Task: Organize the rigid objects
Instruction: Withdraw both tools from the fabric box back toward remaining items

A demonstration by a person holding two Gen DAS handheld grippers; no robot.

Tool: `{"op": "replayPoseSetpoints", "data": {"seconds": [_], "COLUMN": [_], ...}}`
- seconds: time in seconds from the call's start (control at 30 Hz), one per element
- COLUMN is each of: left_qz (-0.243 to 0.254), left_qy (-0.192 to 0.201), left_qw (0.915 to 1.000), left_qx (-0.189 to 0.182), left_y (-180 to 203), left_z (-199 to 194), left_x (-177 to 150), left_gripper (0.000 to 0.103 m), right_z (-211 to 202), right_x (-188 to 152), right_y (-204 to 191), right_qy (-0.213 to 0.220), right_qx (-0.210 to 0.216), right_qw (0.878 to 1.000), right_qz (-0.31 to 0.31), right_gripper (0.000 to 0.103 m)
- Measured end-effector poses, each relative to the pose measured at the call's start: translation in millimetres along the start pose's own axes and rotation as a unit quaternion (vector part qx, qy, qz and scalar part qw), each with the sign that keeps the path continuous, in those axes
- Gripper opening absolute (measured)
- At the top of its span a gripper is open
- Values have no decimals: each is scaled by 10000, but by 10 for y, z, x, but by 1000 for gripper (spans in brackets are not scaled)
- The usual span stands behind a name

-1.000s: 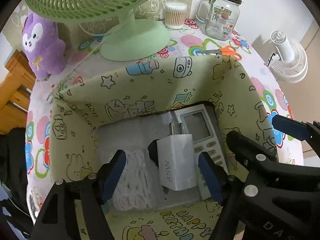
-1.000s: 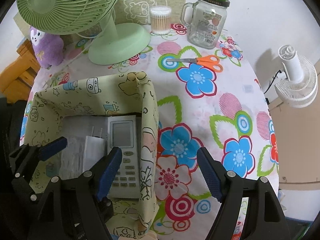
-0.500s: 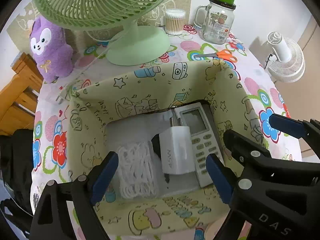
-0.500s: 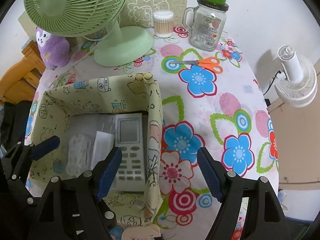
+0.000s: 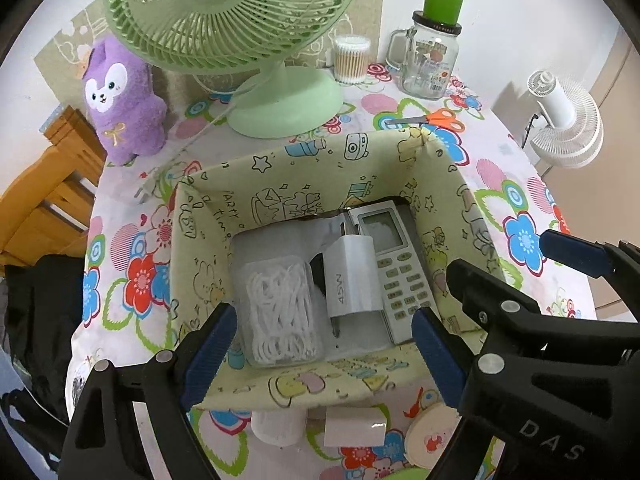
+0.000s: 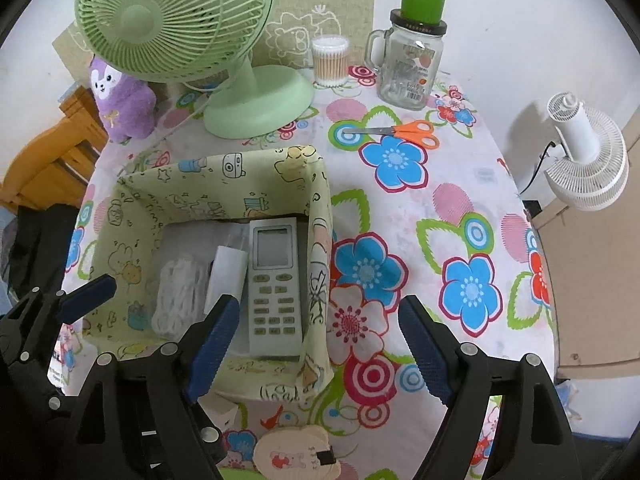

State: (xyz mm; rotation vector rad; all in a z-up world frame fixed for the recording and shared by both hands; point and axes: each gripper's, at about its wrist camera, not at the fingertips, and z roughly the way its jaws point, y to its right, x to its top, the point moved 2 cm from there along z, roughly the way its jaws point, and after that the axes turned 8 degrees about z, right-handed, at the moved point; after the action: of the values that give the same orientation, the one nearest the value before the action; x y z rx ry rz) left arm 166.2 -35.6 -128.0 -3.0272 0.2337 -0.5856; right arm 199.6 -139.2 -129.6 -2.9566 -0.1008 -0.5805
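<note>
Now our left gripper [image 5: 320,344] hangs spread and empty, the right gripper [image 6: 320,340] opening; we might snag the box [image 5: 300,384] wall and tip its charger [image 5: 352,280].

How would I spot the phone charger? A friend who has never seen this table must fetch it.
Find the pale green cartoon-print fabric box in front of the big green desk fan. Three things lie inside: the white plug-in charger block is the middle one, between the clear packet of white cord and the grey remote control, and alone bears metal prongs.

White charger [image 5: 352,276], remote [image 5: 394,268], cable box [image 5: 282,312] side by side in fabric bin [image 5: 304,160]
</note>
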Motion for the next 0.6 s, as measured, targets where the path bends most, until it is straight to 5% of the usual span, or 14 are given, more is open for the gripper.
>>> {"op": "replayPoseSetpoints", "data": {"seconds": [0.6], "left_qz": [-72], "left_qy": [195], "left_qw": [9998], "left_qx": [30], "left_y": [25], "left_z": [-390], "left_x": [-244], "left_gripper": [95], "right_z": [-370], "right_x": [-259], "right_y": [14], "right_qy": [160], "right_qx": [225], "right_qw": [9996], "right_qz": [33], "right_gripper": [89]}}
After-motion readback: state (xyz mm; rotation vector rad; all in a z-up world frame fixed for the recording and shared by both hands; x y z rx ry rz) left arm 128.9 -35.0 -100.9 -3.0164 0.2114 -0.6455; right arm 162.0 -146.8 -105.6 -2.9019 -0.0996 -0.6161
